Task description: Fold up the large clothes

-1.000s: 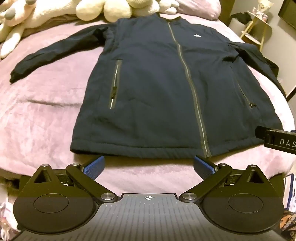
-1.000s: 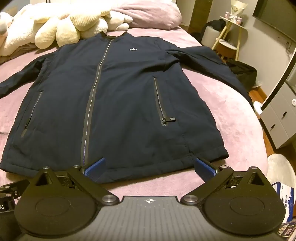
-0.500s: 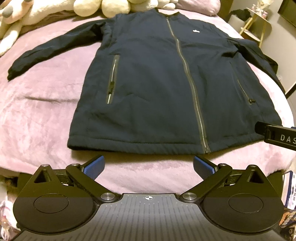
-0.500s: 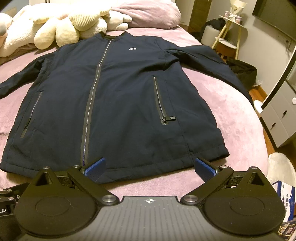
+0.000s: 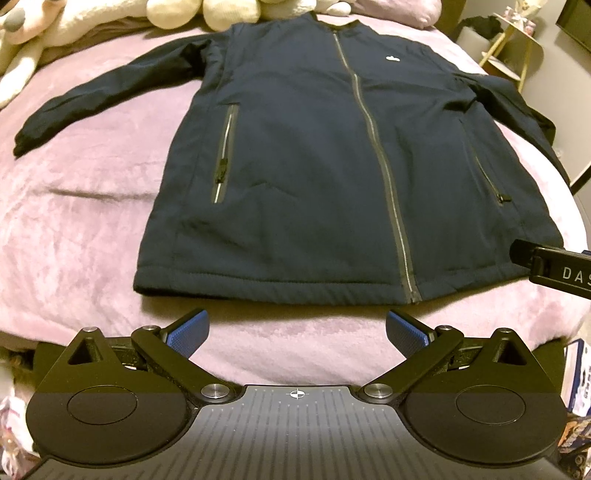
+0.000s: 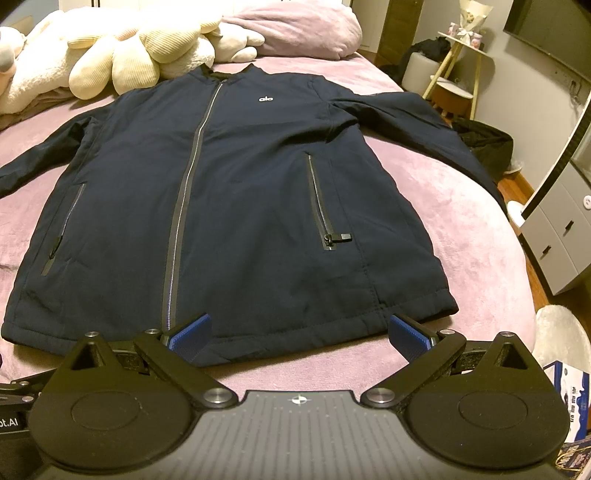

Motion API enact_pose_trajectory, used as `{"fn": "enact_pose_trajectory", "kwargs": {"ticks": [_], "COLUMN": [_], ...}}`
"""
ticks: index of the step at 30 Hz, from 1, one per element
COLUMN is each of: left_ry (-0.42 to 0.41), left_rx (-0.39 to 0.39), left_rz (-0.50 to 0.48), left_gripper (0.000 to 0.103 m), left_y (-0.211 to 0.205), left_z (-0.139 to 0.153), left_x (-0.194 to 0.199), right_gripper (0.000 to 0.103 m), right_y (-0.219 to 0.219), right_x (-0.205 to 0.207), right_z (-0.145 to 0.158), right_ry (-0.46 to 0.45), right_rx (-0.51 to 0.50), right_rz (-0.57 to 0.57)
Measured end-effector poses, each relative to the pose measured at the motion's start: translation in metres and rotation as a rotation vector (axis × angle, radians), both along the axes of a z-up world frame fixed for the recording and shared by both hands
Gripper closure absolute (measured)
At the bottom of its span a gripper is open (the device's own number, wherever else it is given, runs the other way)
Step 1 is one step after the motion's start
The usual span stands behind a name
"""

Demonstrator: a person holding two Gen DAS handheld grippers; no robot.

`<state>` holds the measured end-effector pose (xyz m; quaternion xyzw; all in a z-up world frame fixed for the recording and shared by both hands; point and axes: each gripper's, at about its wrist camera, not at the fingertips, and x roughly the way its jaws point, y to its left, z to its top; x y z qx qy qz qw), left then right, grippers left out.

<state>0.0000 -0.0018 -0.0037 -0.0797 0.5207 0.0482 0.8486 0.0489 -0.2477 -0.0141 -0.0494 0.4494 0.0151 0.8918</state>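
Observation:
A dark navy zip jacket (image 5: 317, 166) lies flat, front up, on a pink bed cover (image 5: 85, 206), collar far, hem near, both sleeves spread out. It also shows in the right wrist view (image 6: 236, 206). My left gripper (image 5: 297, 332) is open and empty, just short of the hem near the zip's bottom end. My right gripper (image 6: 299, 334) is open and empty at the hem's right part, its fingertips over the hem edge. The right gripper's body shows at the right edge of the left wrist view (image 5: 554, 271).
Cream plush toys (image 6: 140, 55) and a pink pillow (image 6: 295, 29) lie beyond the collar. Off the bed's right side stand a small side table (image 6: 458, 66), a dark bag (image 6: 487, 144) and a white drawer unit (image 6: 561, 229). A round rug (image 6: 565, 332) lies on the floor.
The left gripper has drawn back slightly, so the jacket hem sits further from its fingers. The right gripper has edged a little towards the hem. Both stay open.

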Motion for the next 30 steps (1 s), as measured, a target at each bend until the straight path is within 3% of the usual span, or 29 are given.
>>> {"fn": "enact_pose_trajectory", "kwargs": {"ticks": [30], "left_ry": [0.013], "left_rx": [-0.003], "left_rz": [-0.002], "left_gripper": [0.0], "left_y": [0.0014], "left_z": [-0.0011], "left_x": [0.0033], "right_gripper": [0.001], "right_y": [0.0015], "right_x": [0.0023], "right_z": [0.0005], "right_ry": [0.001], "right_rx": [-0.001], "right_rz": [0.002]}}
